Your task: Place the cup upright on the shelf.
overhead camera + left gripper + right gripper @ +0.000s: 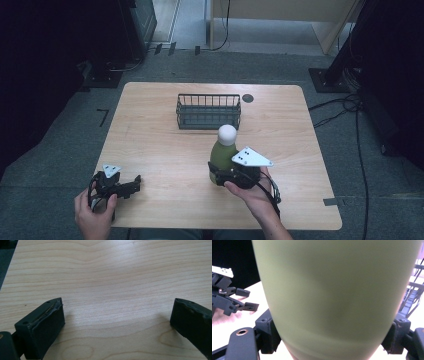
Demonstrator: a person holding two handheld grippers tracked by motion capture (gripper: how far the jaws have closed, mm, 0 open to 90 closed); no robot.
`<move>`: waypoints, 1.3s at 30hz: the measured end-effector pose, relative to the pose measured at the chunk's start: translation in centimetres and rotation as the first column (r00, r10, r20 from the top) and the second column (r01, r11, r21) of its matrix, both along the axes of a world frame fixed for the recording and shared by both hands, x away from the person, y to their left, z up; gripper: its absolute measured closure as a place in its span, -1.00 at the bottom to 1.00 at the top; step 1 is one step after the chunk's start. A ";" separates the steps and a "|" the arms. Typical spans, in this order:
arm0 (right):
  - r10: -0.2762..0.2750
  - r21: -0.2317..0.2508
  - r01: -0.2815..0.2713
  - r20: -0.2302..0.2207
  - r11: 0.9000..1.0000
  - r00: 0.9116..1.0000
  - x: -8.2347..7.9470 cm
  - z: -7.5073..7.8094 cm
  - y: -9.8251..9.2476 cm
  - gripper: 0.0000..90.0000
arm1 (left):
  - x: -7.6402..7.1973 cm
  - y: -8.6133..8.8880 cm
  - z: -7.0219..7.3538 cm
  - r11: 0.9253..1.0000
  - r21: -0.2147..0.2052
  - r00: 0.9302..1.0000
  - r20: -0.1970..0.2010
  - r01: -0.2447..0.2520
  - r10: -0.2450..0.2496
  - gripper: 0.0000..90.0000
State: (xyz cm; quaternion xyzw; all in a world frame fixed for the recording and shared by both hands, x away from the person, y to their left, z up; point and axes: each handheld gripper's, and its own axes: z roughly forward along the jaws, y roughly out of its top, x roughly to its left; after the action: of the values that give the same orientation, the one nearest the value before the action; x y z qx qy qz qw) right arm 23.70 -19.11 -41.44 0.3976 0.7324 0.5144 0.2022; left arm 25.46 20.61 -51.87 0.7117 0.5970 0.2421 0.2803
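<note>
My right hand-held gripper [220, 175] is clamped on the lower body of the green bottle [222, 157], one jaw on each flank; in the right gripper view the bottle [337, 295] bulges between the two black jaws with the pads pressed against its sides. So the grasp is made, which I judge to be the first part of the work. The bottle stands upright with its white round cap [227, 134] on top, a little to the right of the middle of the table [160, 150], at about five o'clock from the table's centre. I cannot tell from above whether its base rests on the wood or has left it.

The wire basket [208, 111] sits at twelve o'clock from the bottle, towards the far edge, and nothing lies in it. Bottle and basket are near each other but apart. If the basket is where the bottle belongs, then the carry across and the setting down inside are all left to do, along with letting go.

My left hand-held gripper [131, 184] waits at the near left corner, at about eight o'clock from the table's centre, well apart from both things. Its jaws stand spread, and in the left gripper view bare wood grain [112, 290] lies between them, so it holds nothing and has no share in the work yet.
</note>
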 end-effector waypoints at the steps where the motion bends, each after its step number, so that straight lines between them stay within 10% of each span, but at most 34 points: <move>1: 0.002 -0.001 -0.002 0.001 1.000 1.000 0.2 0.1 0.0 -0.55 | 0.0 0.0 0.0 1.000 0.000 1.000 0.000 0.000 0.000 -1.00; 39: -0.192 -0.041 0.196 0.086 0.980 0.978 11.0 6.9 -1.5 -0.55 | 0.0 0.0 0.0 1.000 -0.001 1.000 0.000 -0.001 0.001 -1.00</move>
State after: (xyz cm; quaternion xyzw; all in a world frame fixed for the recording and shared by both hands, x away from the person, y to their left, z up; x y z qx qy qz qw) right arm 34.70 -20.60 -34.58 0.4405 0.6937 0.4900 0.2909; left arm 25.46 20.60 -51.87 0.7111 0.5976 0.2419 0.2805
